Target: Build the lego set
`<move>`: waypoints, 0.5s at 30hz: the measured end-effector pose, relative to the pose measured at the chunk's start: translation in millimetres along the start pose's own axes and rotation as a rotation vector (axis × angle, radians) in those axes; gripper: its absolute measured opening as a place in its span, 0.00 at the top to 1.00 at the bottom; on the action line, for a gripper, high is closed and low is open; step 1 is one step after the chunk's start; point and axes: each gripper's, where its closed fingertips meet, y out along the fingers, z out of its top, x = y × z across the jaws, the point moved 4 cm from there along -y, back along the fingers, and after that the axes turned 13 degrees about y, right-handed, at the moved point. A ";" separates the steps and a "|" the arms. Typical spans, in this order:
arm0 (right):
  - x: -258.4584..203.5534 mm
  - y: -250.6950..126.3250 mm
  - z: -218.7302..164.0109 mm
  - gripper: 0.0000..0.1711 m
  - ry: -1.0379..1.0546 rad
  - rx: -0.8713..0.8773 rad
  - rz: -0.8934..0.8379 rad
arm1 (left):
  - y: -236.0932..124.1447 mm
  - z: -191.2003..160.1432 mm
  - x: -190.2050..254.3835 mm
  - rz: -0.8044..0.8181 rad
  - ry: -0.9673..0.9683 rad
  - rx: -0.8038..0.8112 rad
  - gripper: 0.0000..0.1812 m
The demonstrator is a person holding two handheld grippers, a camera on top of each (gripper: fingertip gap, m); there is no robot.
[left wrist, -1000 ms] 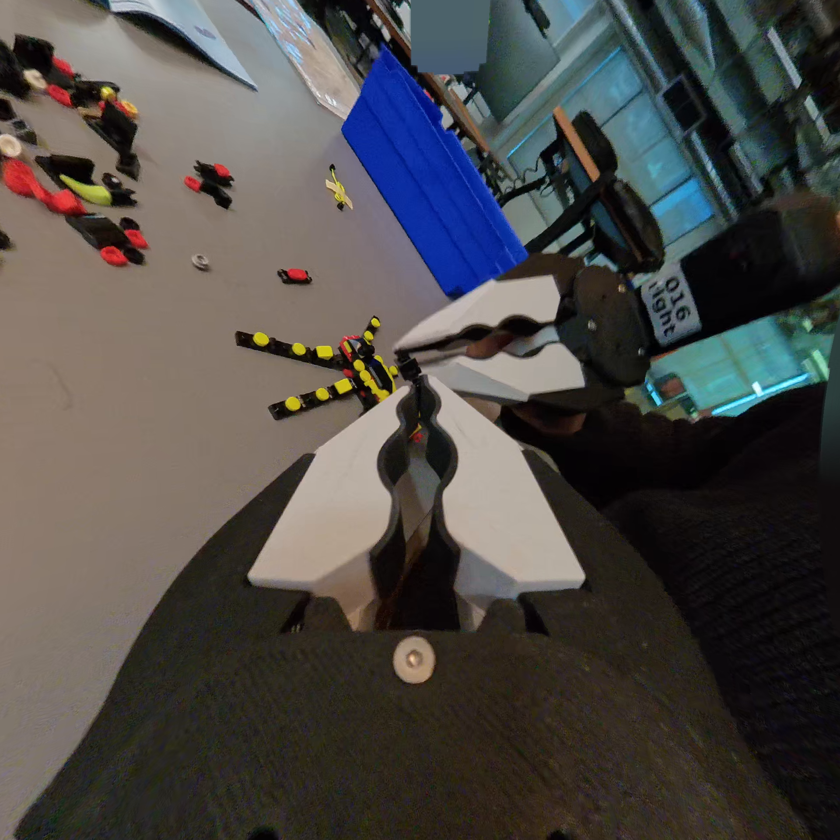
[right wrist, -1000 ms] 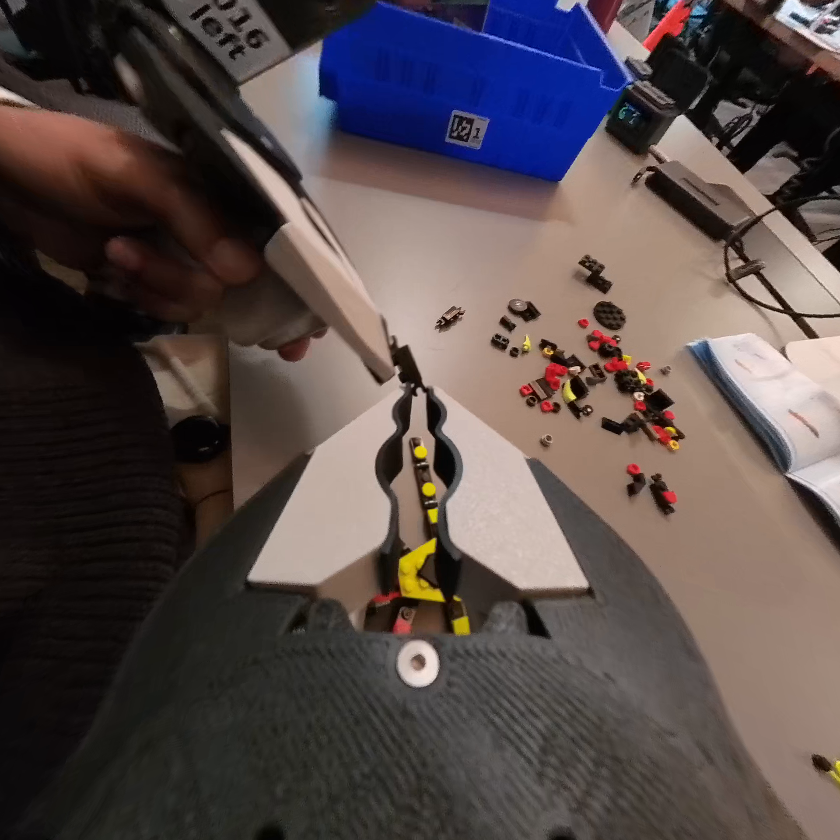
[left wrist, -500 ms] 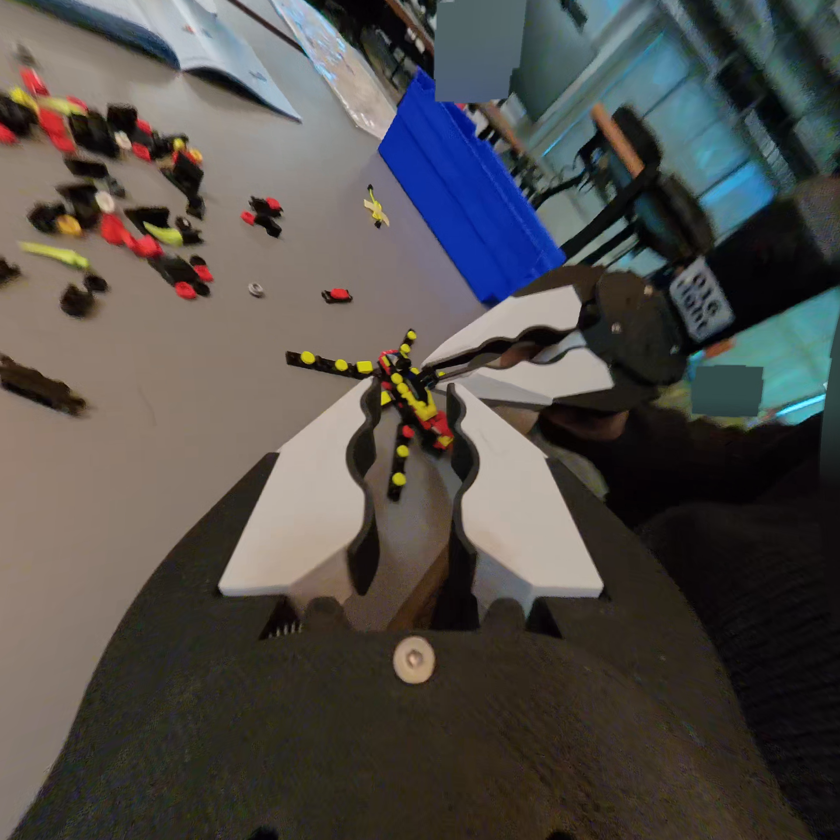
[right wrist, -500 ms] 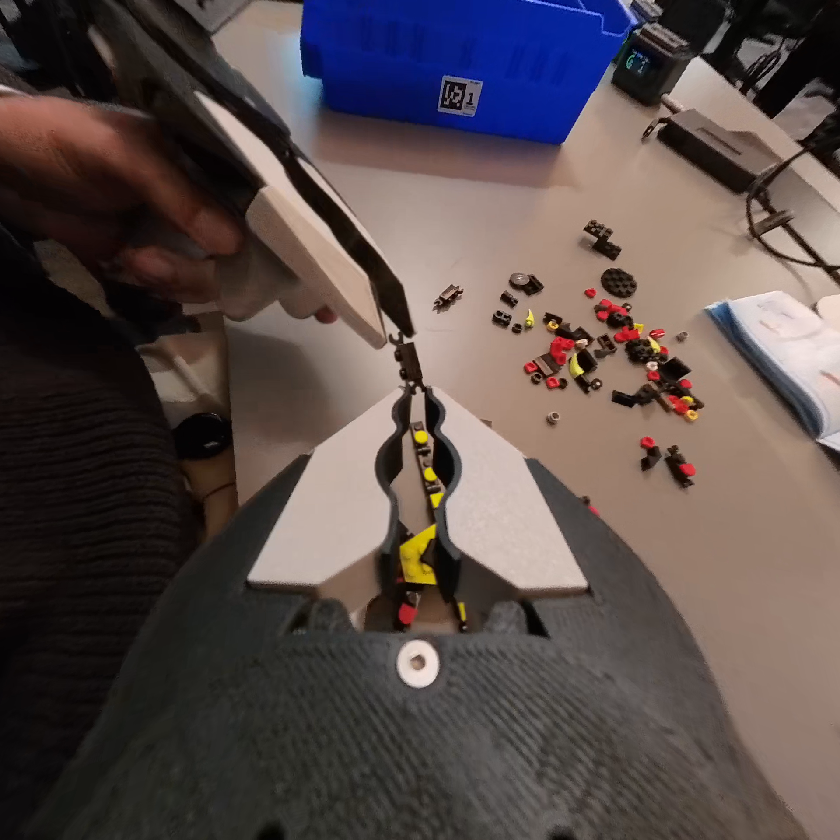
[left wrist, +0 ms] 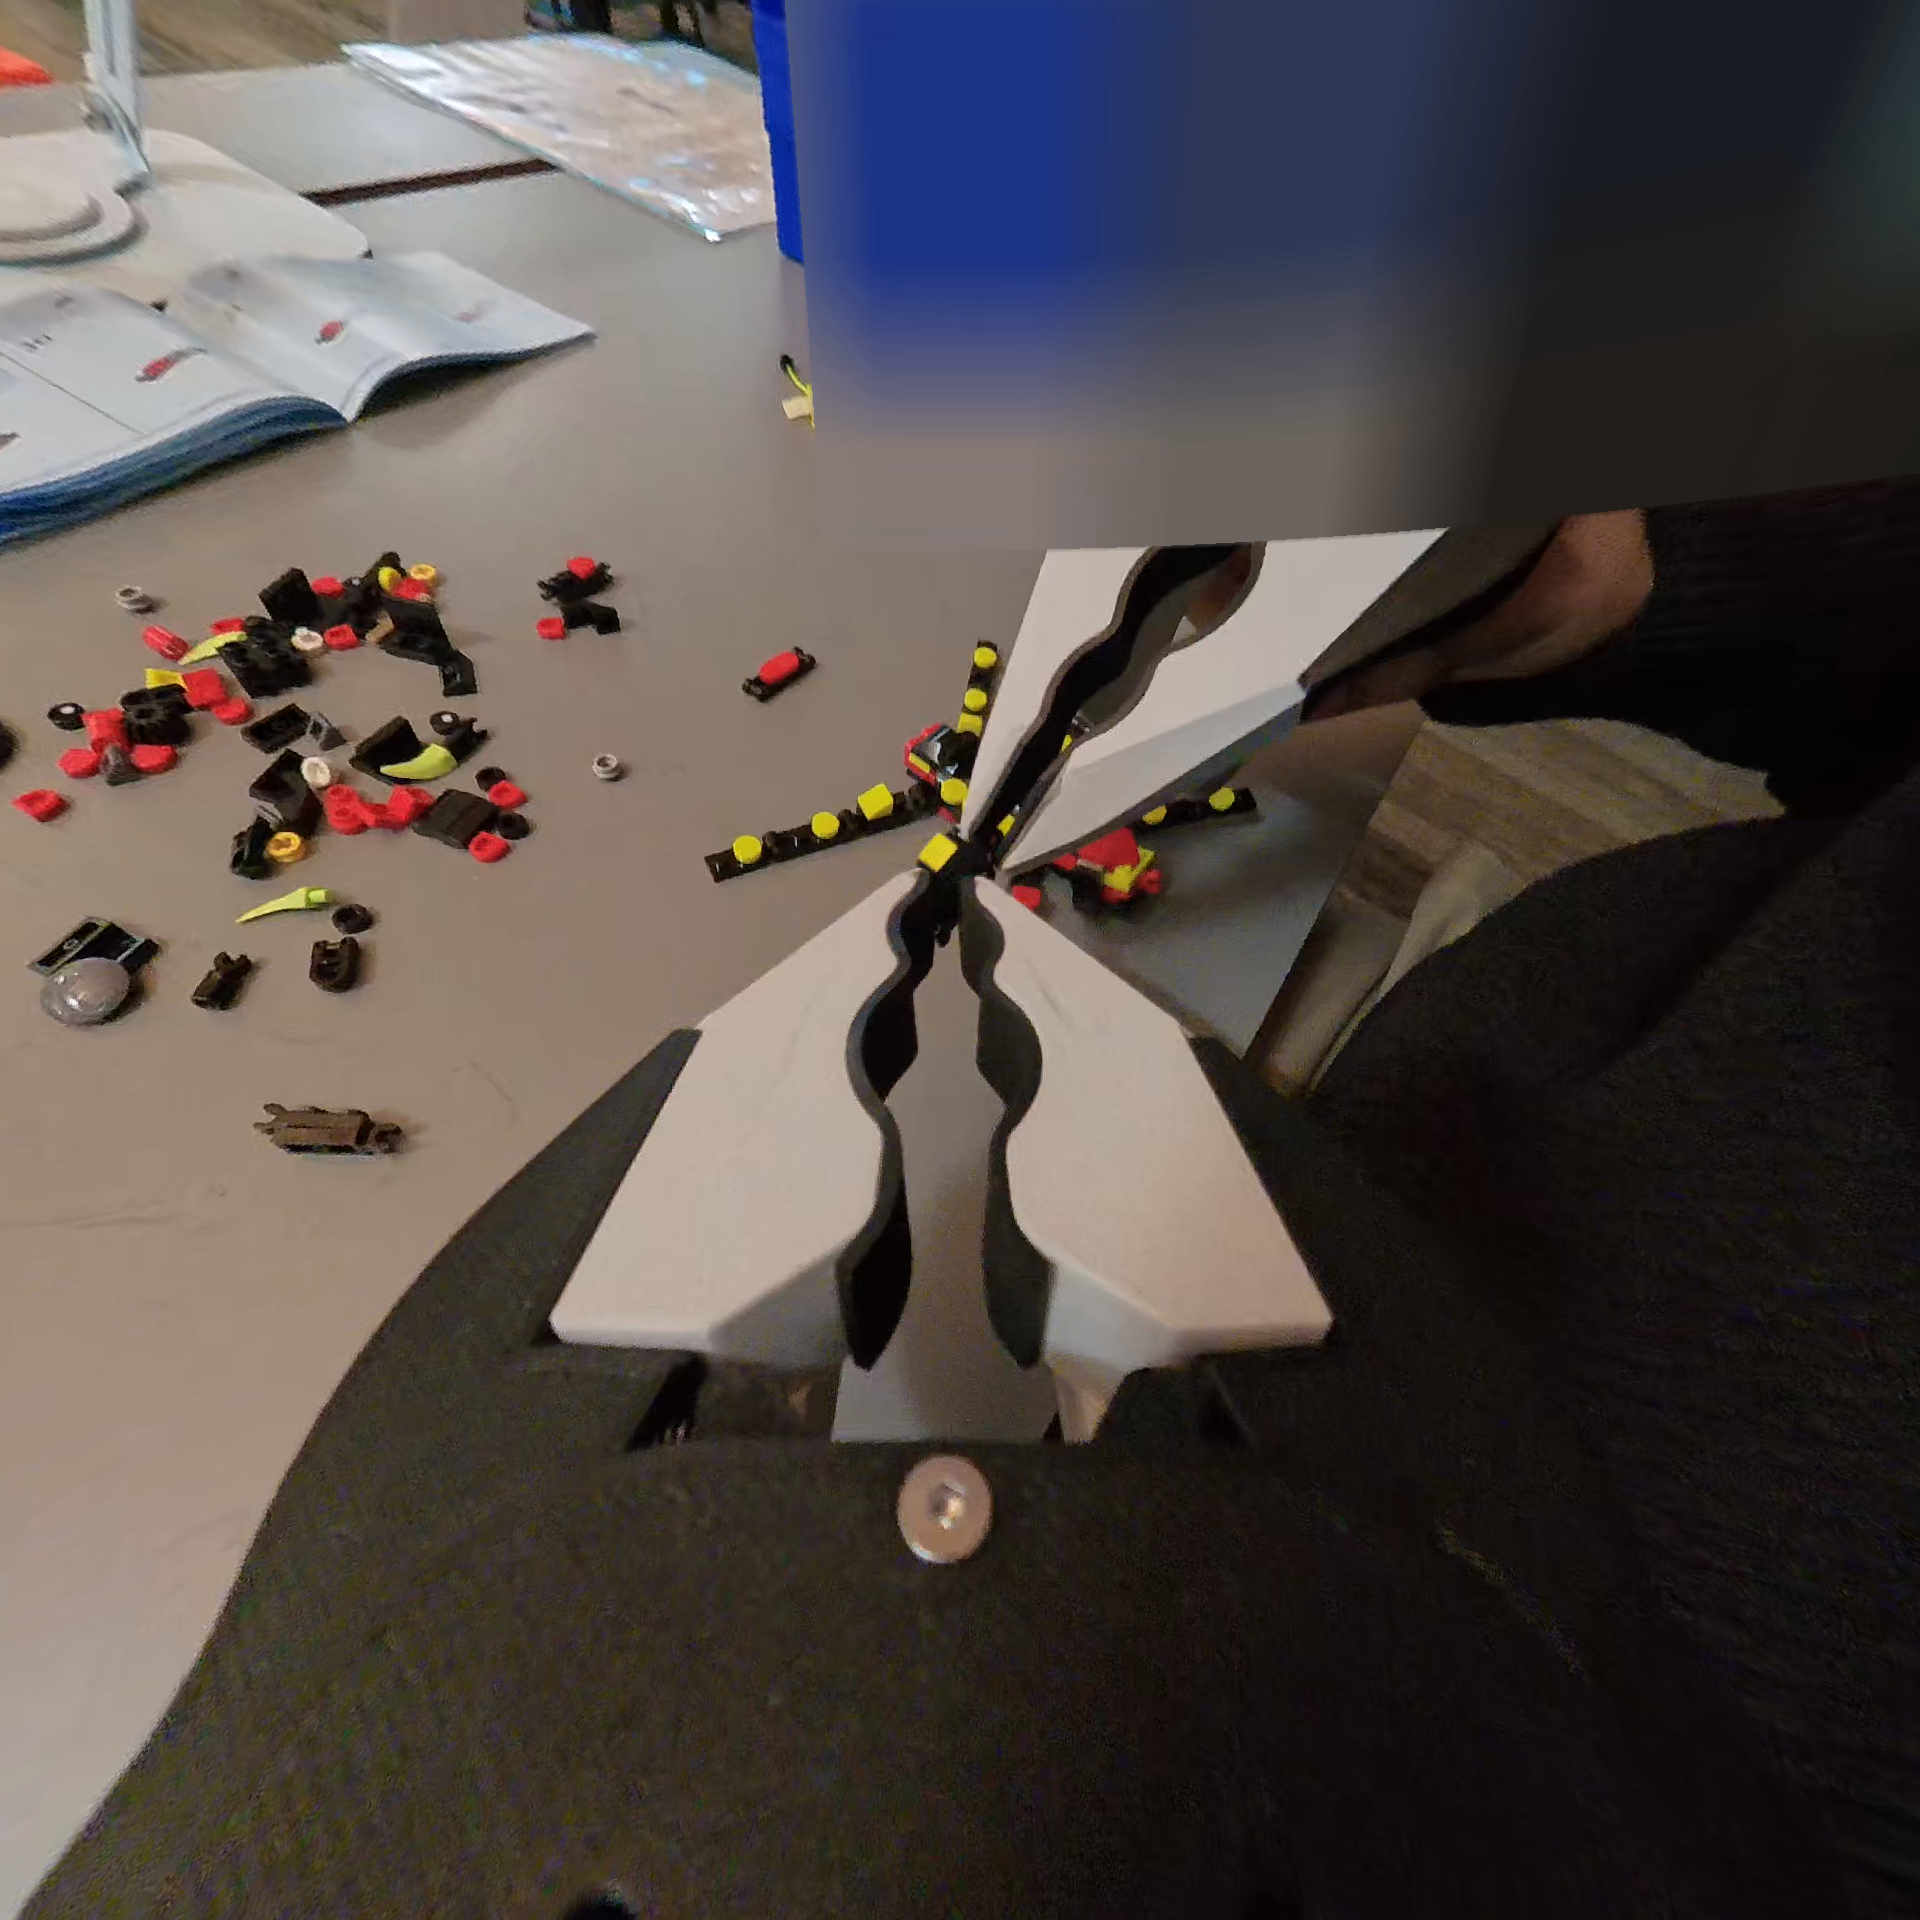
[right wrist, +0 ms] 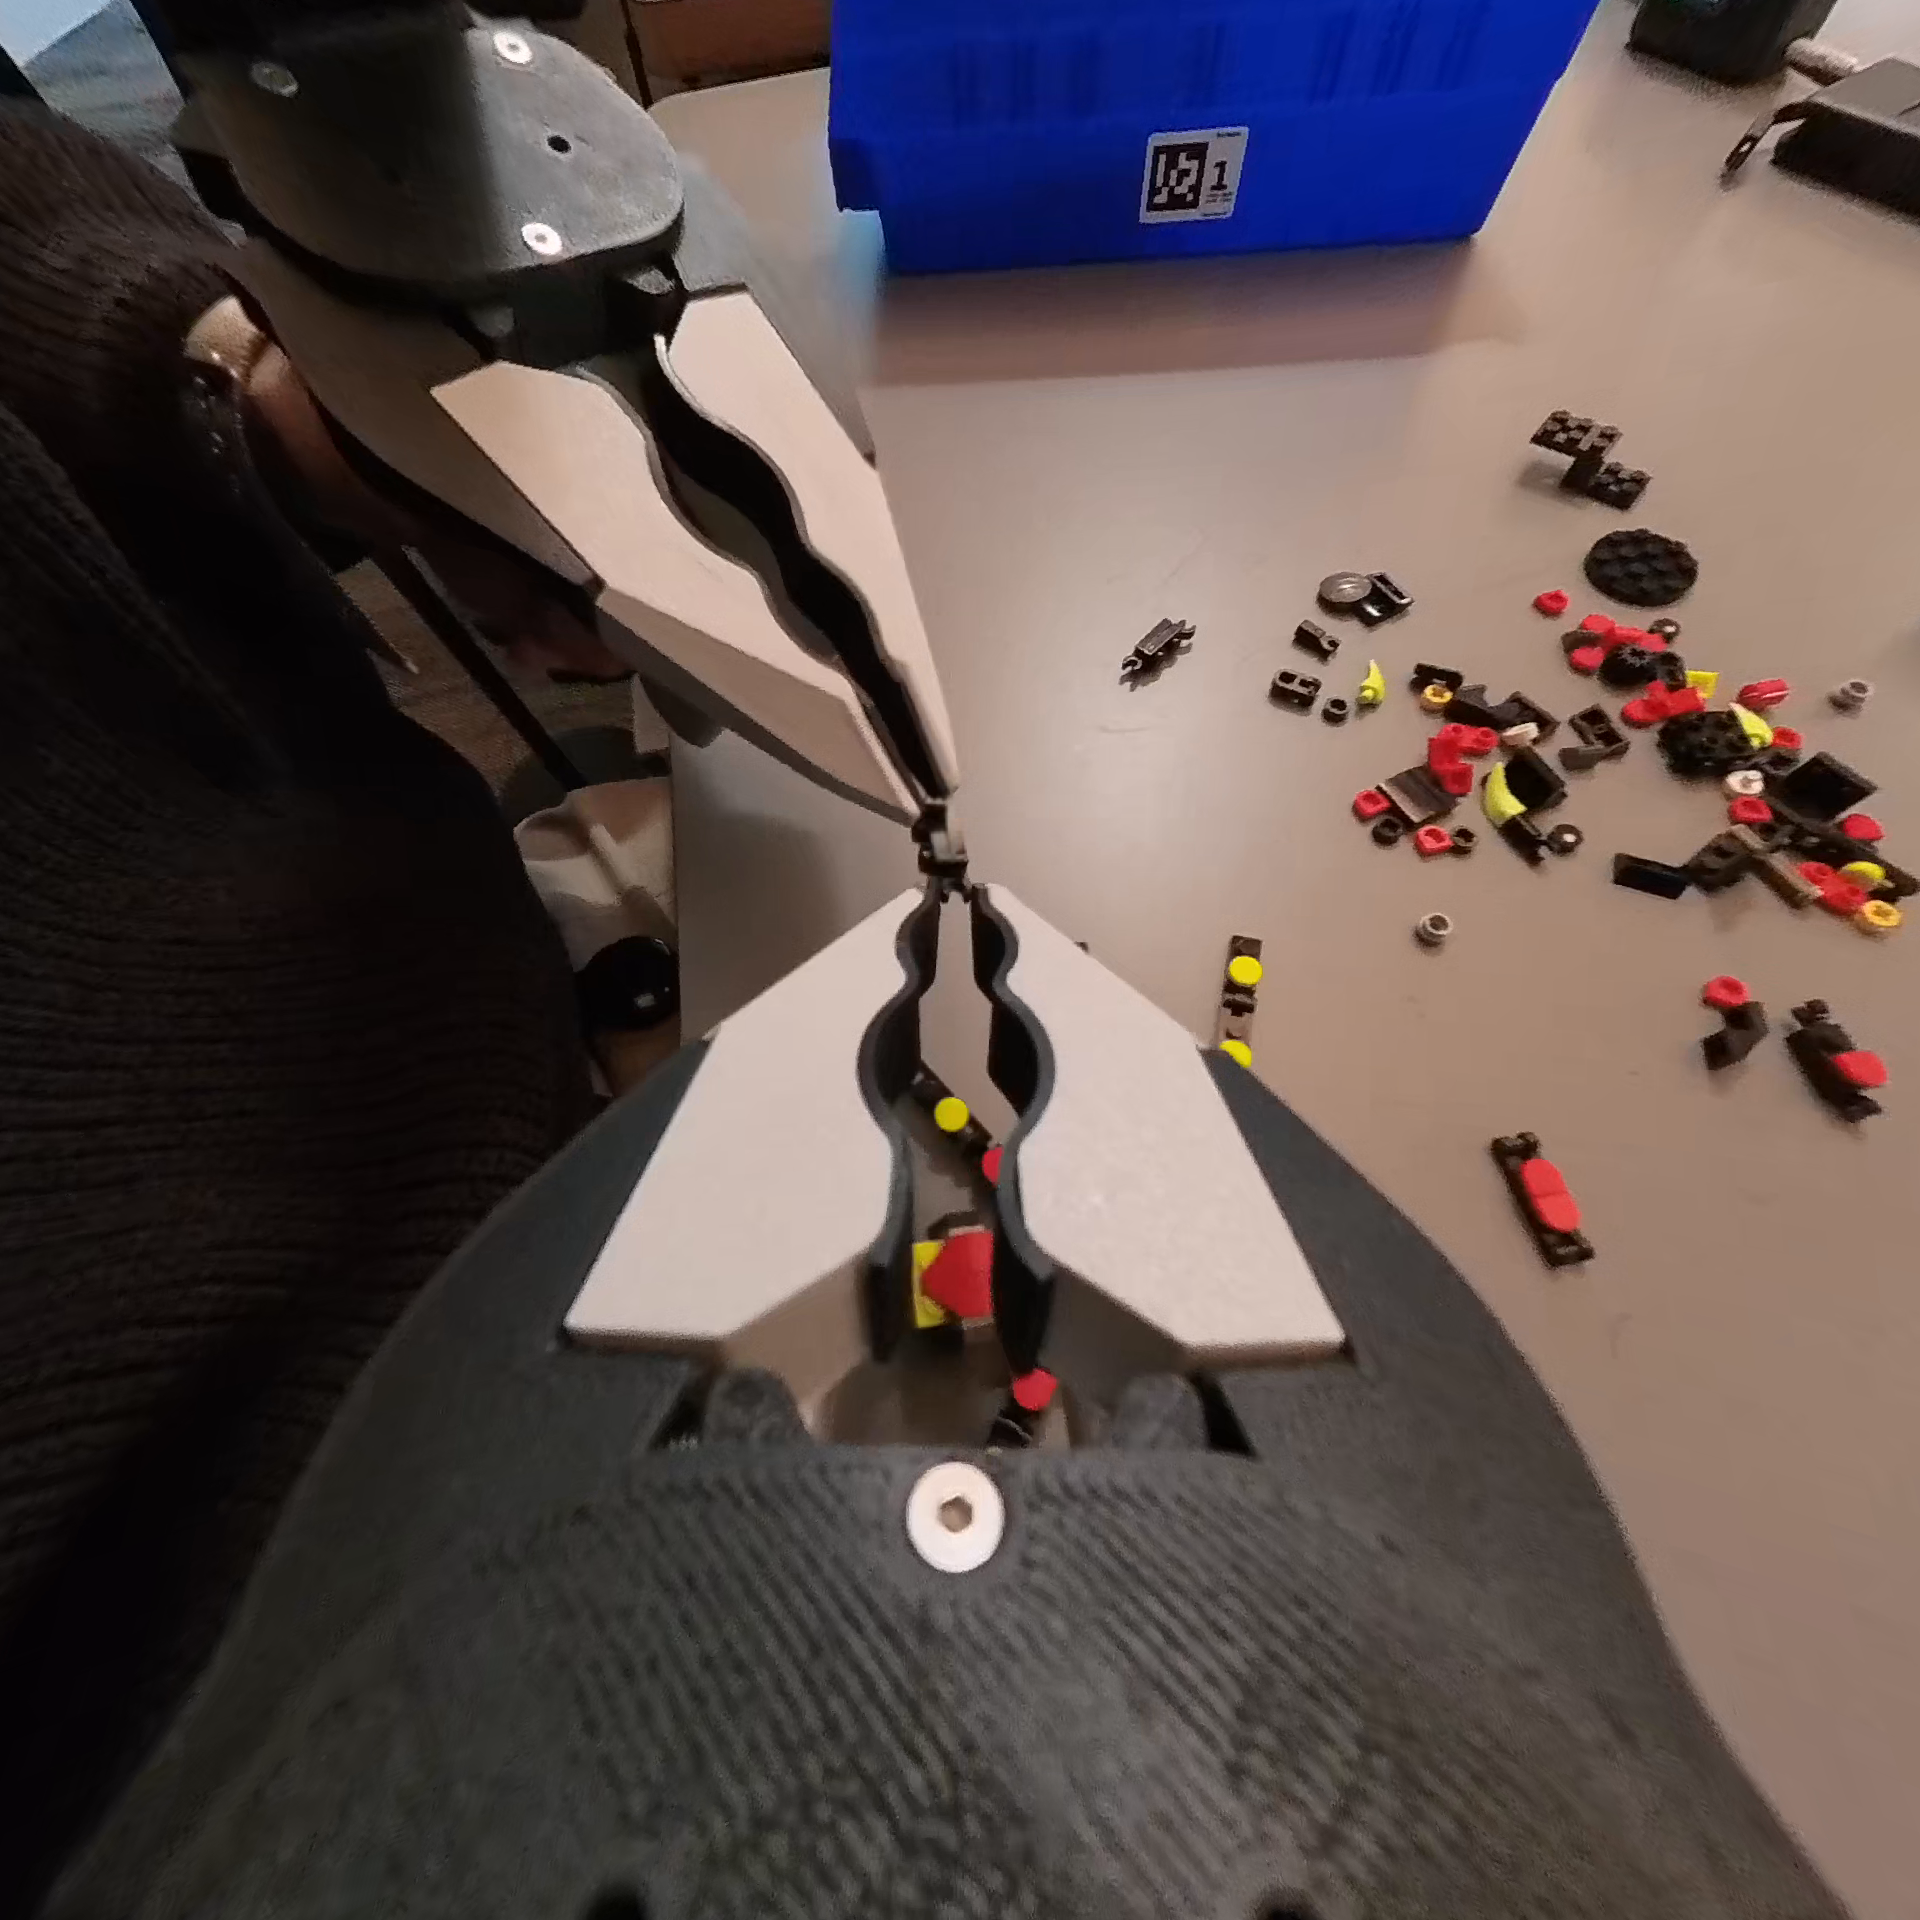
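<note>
My left gripper [left wrist: 943, 896] has closed back in, tip to tip with my right gripper [right wrist: 951, 896]. Both clench the small black lego piece [right wrist: 937, 844] between them, above the table's [right wrist: 1195, 582] near edge; the lego model [left wrist: 831, 826] lies just beneath.

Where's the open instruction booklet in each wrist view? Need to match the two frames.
Left wrist view: the instruction booklet lies open at upper left, beyond the loose brick pile.
Right wrist view: not in the picture; the table's right side shows only bricks.
Shared landmark: the blue bin, top centre in the right wrist view; in the left wrist view only a sliver of it shows beside the blurred patch at the top.
</note>
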 end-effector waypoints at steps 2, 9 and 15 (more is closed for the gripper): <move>-0.5 1.4 -1.4 0.98 0.037 -0.004 0.028 | -0.4 -2.4 0.7 -0.028 -0.009 -0.020 1.00; 3.2 9.3 -5.8 0.98 0.160 -0.023 0.069 | -0.9 -12.6 -8.3 0.048 0.081 -0.100 0.96; 6.7 12.0 -6.3 0.98 0.289 -0.029 0.105 | 6.0 -16.6 15.1 -0.004 0.290 -0.140 0.80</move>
